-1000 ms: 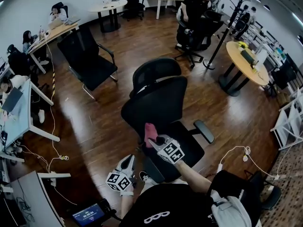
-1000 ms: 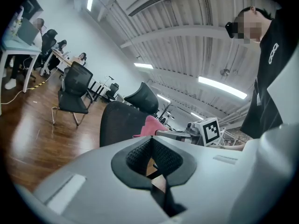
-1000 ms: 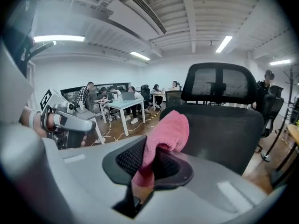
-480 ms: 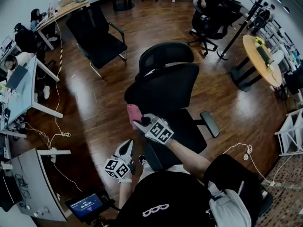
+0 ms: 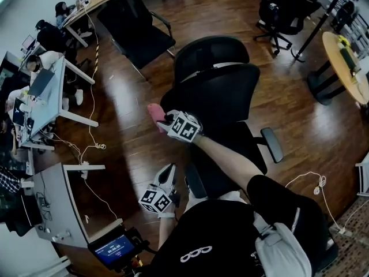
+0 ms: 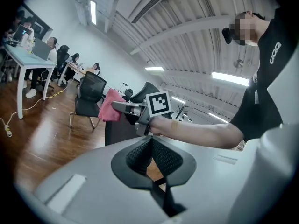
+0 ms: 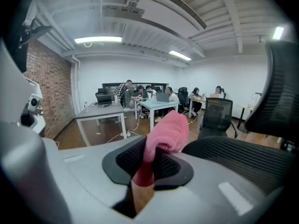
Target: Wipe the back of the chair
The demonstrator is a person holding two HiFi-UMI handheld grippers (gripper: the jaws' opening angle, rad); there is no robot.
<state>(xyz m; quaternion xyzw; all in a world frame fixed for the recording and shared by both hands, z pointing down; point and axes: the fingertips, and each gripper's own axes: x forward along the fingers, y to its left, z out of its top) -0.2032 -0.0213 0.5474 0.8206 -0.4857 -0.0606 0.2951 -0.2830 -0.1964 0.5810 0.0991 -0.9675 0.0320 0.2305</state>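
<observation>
A black mesh office chair stands in the middle of the head view, its backrest [image 5: 222, 94] below the headrest [image 5: 210, 53]. My right gripper [image 5: 163, 120] is at the backrest's left edge, shut on a pink cloth [image 5: 154, 112]. In the right gripper view the cloth [image 7: 168, 129] bulges out of the shut jaws [image 7: 152, 157], and the chair's dark mesh [image 7: 236, 155] lies close on the right. My left gripper [image 5: 169, 173] hangs low by the seat's left side. Its jaws [image 6: 150, 141] are shut with nothing between them, and it looks up at the cloth [image 6: 110, 105].
A second black chair [image 5: 138, 30] stands behind on the left. Desks with seated people [image 5: 49, 88] line the left side, with cables [image 5: 86, 149] on the wood floor. A round table [image 5: 346, 62] is at the right. A small screen [image 5: 115, 248] sits near my feet.
My right gripper has carried the pink cloth up and to the left, from over the seat to the backrest's left edge. The left gripper has barely moved.
</observation>
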